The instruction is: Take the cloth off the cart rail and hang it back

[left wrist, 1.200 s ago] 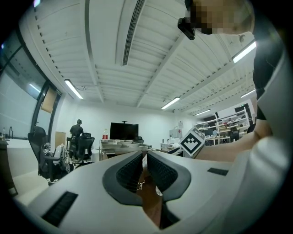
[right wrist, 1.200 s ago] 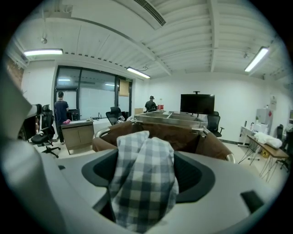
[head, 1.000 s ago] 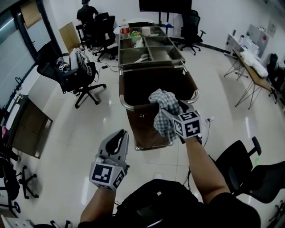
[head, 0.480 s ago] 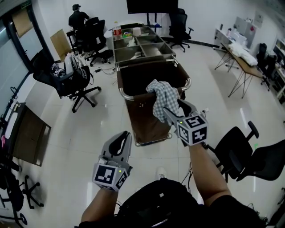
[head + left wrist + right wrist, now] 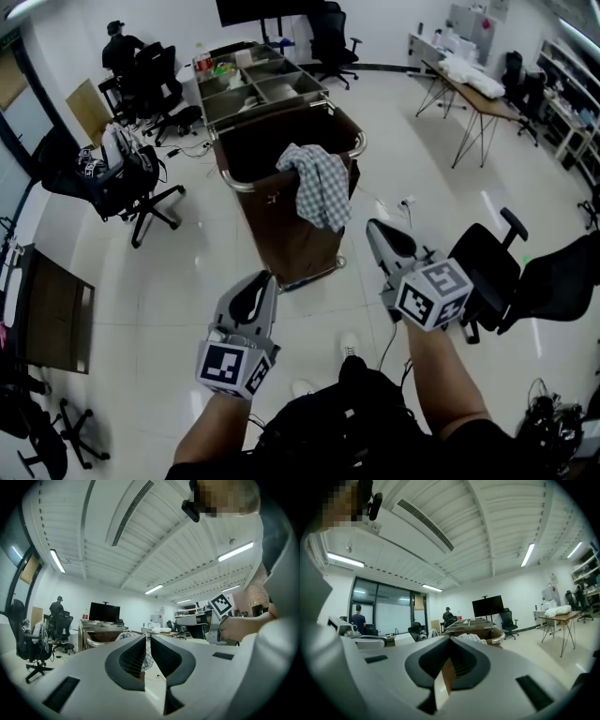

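A blue-and-white checked cloth (image 5: pixel 319 187) hangs draped over the near rail (image 5: pixel 246 187) of the brown laundry cart (image 5: pixel 281 234), with nothing holding it. My right gripper (image 5: pixel 375 230) is pulled back from the cart, to the cloth's lower right; its jaws are shut and empty. My left gripper (image 5: pixel 258 284) hovers lower left of the cart, also shut on nothing. In the right gripper view the cloth (image 5: pixel 471 638) shows on the cart beyond the gripper (image 5: pixel 450 641). The left gripper view shows the cloth (image 5: pixel 123 636) past its jaw tips (image 5: pixel 146 639).
Steel trays (image 5: pixel 244 84) sit on the cart's far part. Black office chairs stand at left (image 5: pixel 122 178) and right (image 5: pixel 487 272). A folding table (image 5: pixel 469 80) is far right. A person (image 5: pixel 122 47) sits at the back left. Glossy white floor surrounds the cart.
The right gripper let go of the cloth, drew back toward me and to the right, and its jaws came together. The cloth now hangs on the rail alone. The left gripper barely moved.
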Demonstrator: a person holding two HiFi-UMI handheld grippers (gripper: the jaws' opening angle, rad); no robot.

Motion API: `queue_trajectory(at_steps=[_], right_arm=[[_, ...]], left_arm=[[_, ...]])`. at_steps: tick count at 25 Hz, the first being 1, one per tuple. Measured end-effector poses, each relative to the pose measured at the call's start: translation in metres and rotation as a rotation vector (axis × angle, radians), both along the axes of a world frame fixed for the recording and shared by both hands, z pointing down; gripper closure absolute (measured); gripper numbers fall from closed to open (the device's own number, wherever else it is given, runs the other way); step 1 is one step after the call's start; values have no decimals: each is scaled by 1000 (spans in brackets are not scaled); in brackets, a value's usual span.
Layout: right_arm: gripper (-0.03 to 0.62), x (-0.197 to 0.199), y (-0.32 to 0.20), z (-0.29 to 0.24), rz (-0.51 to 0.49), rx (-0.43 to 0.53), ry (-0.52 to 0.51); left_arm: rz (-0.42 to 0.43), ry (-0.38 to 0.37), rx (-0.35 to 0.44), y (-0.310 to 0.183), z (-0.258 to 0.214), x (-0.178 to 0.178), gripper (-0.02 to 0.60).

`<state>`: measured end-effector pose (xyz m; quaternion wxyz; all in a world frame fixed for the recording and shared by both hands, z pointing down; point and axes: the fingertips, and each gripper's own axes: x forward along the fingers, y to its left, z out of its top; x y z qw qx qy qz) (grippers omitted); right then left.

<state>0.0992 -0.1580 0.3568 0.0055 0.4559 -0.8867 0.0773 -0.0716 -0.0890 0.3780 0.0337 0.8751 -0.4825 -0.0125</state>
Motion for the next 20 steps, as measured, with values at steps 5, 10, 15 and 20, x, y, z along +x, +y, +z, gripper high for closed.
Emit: queue_trajectory(at_steps=[5, 10, 15, 20], right_arm=[[583, 9, 20, 28, -3, -45, 71], [583, 14, 20, 60, -34, -105, 120], [583, 33, 17, 63, -101, -128, 136], [583, 43, 6, 66, -174, -126, 133]], left_arm=[[29, -15, -3, 2, 6, 22, 551], [36, -16, -15, -12, 16, 49, 551], [-4, -6, -16, -32, 17, 72, 551], [-39, -10, -29, -41, 15, 92, 551]])
